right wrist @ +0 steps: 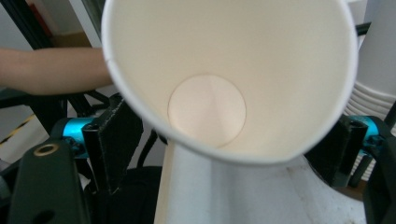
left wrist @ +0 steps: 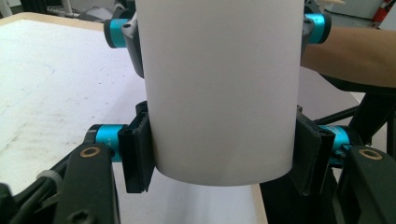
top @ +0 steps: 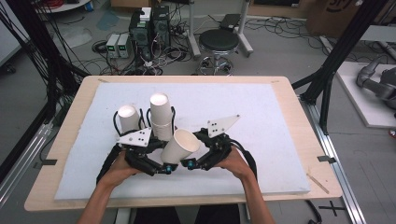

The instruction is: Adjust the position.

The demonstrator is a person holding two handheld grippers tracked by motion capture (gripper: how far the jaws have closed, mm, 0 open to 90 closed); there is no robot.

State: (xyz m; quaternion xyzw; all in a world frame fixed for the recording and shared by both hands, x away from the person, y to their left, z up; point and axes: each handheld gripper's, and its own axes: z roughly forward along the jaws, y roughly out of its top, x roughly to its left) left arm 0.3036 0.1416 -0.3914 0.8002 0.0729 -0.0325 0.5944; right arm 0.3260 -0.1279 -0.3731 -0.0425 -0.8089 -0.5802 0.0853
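Open white mat (top: 261, 140) rightward; cup stack (top: 161, 116) close behind both claws.

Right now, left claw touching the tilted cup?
Touching. Left gripper view: both black jaws of the left claw press flat against the tilted cup's sides, no gap.

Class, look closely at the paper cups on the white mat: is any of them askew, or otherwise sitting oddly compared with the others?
Yes. One paper cup is tilted, mouth up and to the right, held off the white mat between the left gripper and right gripper. It is empty inside. The cup stack and the other cup behind it stand upright.
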